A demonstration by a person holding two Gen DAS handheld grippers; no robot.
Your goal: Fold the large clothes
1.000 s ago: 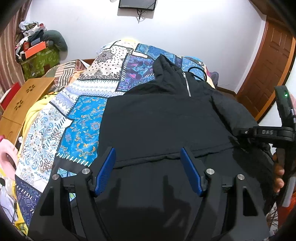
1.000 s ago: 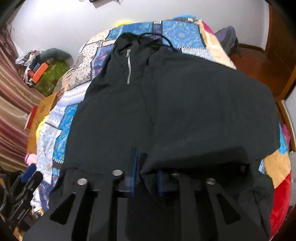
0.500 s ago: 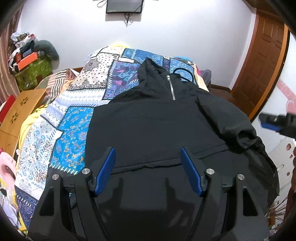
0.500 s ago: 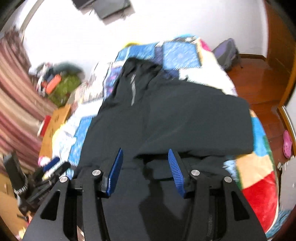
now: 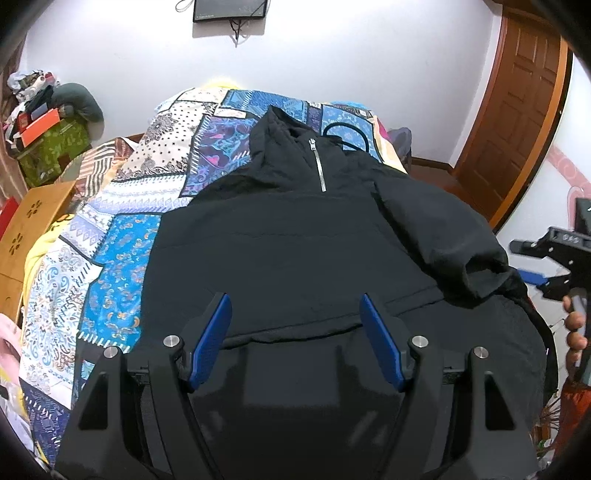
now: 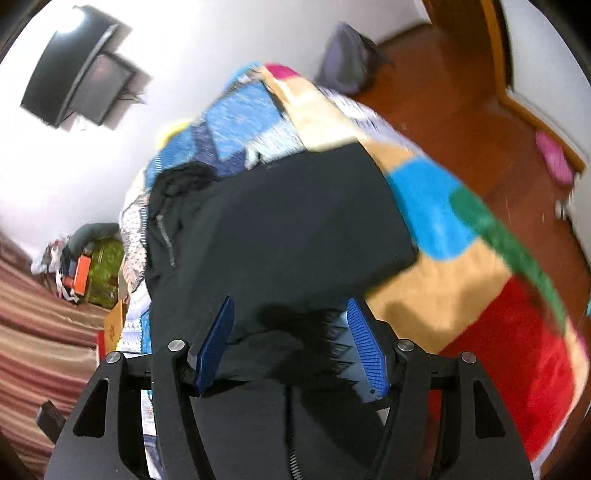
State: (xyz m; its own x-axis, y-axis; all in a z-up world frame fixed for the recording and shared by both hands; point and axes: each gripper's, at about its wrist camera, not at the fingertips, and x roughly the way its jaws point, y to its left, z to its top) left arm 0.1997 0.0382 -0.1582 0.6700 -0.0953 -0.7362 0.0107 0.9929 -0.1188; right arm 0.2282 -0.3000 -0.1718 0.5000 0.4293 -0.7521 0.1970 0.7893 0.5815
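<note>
jacket: black hooded jacket [image 5: 295,251] lies flat, front up, on the patchwork bedspread [image 5: 122,236]; hood toward the far wall, hem toward the cameras.
zipper: short silver zipper [image 5: 318,166] at the neck, straight, closed as far as visible.
sleeve: right-side sleeve [image 5: 443,240] is folded in across the body, cuff bunched near the jacket's right edge.
left gripper: left gripper [image 5: 295,325] hangs above the lower front of the jacket, jaws spread wide, nothing between the 2 blue pads [image 5: 210,339]; contact with the fabric can't be confirmed.
right gripper: right gripper [image 6: 290,328] sits over the jacket's hem area on the right side, jaws also wide apart, empty. Black fabric shows between and below the fingers but isn't pinched. View is motion-blurred and tilted.
right gripper, seen from left view: off the bed's right edge, beside the folded sleeve, clear of the jacket, hand [image 5: 576,325] on the grip.
surroundings: wooden door [image 5: 517,110] at right; wall-mounted screen [image 5: 231,9] above the bed head.
</note>
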